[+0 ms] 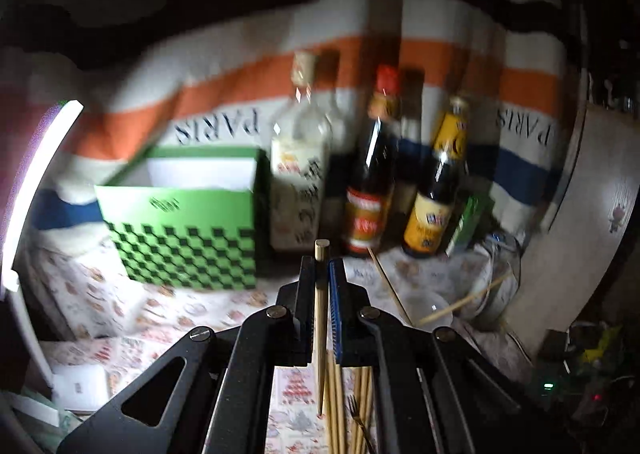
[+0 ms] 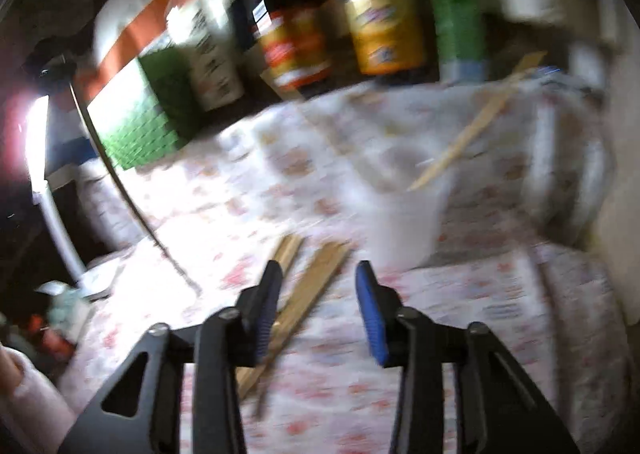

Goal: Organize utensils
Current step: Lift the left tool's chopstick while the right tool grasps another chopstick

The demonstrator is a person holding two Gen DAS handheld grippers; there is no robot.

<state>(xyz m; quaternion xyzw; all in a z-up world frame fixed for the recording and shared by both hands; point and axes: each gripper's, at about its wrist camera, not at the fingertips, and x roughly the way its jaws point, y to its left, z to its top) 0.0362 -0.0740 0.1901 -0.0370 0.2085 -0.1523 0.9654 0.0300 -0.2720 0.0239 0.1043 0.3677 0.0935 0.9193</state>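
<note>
The left tool pinches one wooden chopstick upright between its pads, above the loose chopsticks lying on the floral-clothed worktop. It is light, stiff and smooth, liable to swivel or slip, so a hold near mid-length suits best. The right tool is spread, empty, over more chopsticks at its 11 o'clock. A glass jar at 2 o'clock seems to hold two sticks already, though blur hinders. The backdrop reads "PARIS" upside down; the bottle labels are unreadable.

chopstick: pale matt wood | bottles: glossy glass | tablecloth: printed
</note>
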